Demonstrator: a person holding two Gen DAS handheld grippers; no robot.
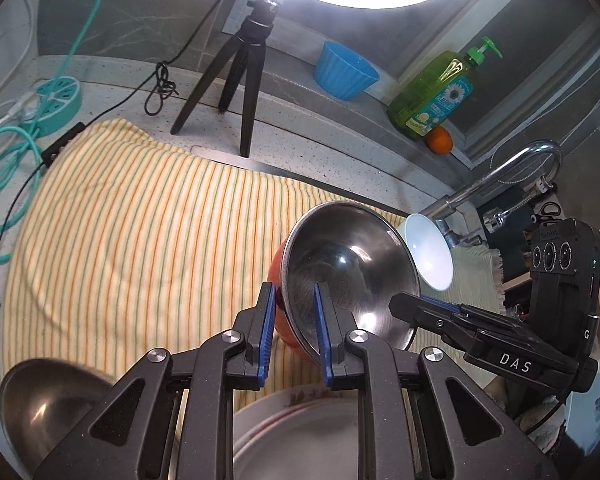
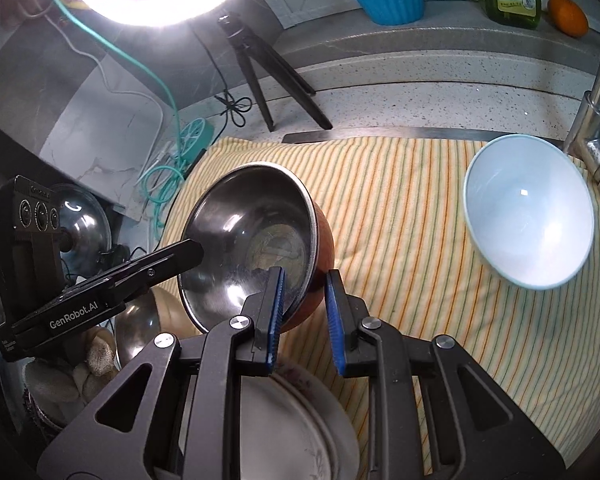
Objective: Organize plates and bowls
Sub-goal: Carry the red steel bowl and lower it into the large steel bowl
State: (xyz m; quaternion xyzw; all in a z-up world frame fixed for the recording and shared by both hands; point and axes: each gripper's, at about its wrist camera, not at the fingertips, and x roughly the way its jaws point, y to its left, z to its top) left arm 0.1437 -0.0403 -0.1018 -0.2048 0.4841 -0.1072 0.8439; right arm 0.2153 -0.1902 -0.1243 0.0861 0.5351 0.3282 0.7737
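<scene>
Both grippers are clamping one steel bowl (image 1: pixel 348 276) with a red-orange outside: the left gripper (image 1: pixel 296 332) is pinching its near-left rim, the right gripper (image 2: pixel 306 312) the opposite rim. It is hanging tilted, mouth facing the cameras, above the striped towel (image 1: pixel 140 220). Probably light, rigid and slippery; rim grips suit it.

A steel bowl with a red-orange outside (image 1: pixel 348 272) hangs above a yellow cloth striped green and orange (image 1: pixel 140 220). Nearby sits a pale blue bowl (image 2: pixel 528 212); the white plate's (image 2: pixel 300 432) rim pattern looks floral, perhaps.
</scene>
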